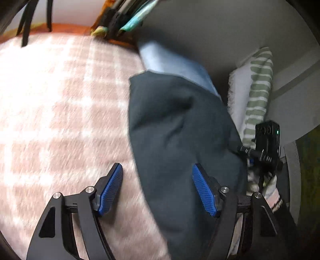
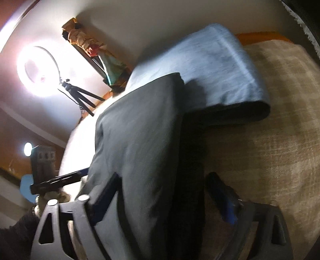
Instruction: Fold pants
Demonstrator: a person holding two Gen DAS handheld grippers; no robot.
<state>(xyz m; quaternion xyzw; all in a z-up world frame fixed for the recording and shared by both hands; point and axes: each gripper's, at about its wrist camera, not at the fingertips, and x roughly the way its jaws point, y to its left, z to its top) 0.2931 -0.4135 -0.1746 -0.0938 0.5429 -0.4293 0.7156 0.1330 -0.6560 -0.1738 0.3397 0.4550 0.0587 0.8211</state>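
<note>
Dark grey pants (image 1: pixel 180 128) lie folded on a pink plaid blanket (image 1: pixel 60 112), partly over a folded light blue garment (image 1: pixel 170 62). My left gripper (image 1: pixel 158 190) is open, and the pants' left edge runs between its blue pads (image 1: pixel 111 192); the right pad is over the cloth. In the right wrist view the same pants (image 2: pixel 144 130) stretch away between the fingers of my right gripper (image 2: pixel 164 200), whose jaws stand wide. The left finger (image 2: pixel 106 198) overlaps the cloth, the right one stands beside the fold. The blue garment (image 2: pixel 210 66) lies beyond.
A striped green and white cushion (image 1: pixel 258 94) and a white fluffy one lean at the blanket's right edge by a grey wall. A ring light (image 2: pixel 38 70) on a tripod glares at the far left. Hanging clothes (image 1: pixel 124 18) are at the back.
</note>
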